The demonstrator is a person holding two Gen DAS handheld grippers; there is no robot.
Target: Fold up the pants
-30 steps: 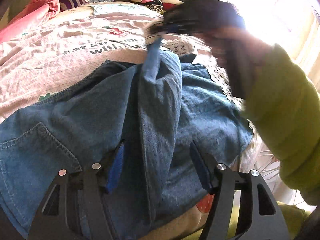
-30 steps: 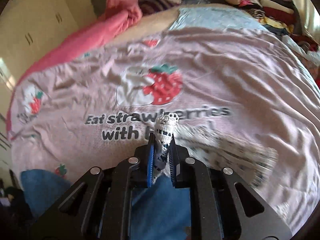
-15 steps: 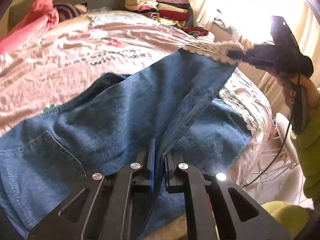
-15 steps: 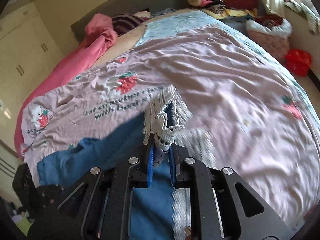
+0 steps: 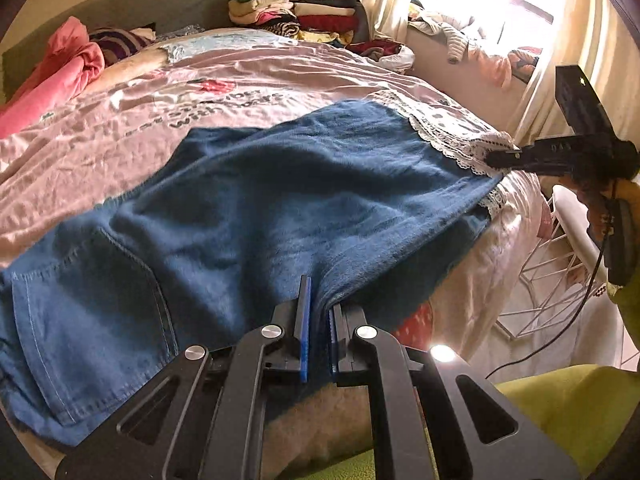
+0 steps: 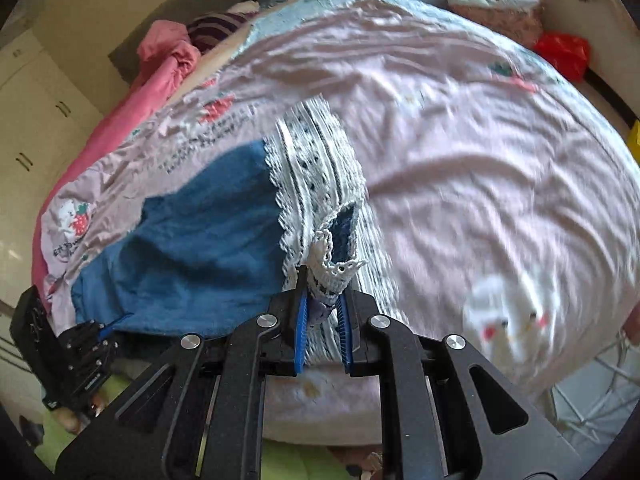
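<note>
Blue denim pants (image 5: 248, 208) with a white lace hem (image 5: 452, 140) lie spread across the pink bed. My left gripper (image 5: 318, 304) is shut on the near edge of the denim at the bed's front. My right gripper (image 6: 324, 292) is shut on the lace hem (image 6: 320, 184) of one leg. It also shows in the left wrist view (image 5: 500, 158), at the bed's right edge. The leg is stretched flat between the two grippers. The left gripper shows in the right wrist view (image 6: 108, 330) at the lower left.
The pink strawberry-print bedsheet (image 5: 120, 120) covers the bed. A pink blanket (image 5: 60, 68) lies at the far left. Stacks of folded clothes (image 5: 296, 4) stand at the head end. A white wire stool (image 5: 560, 264) stands right of the bed. A red bag (image 6: 564, 52) is on the floor.
My left gripper closed on the denim edge. My right gripper pulled the lace hem out to the right and lowered it, so the leg went from bunched and raised to stretched flat.
</note>
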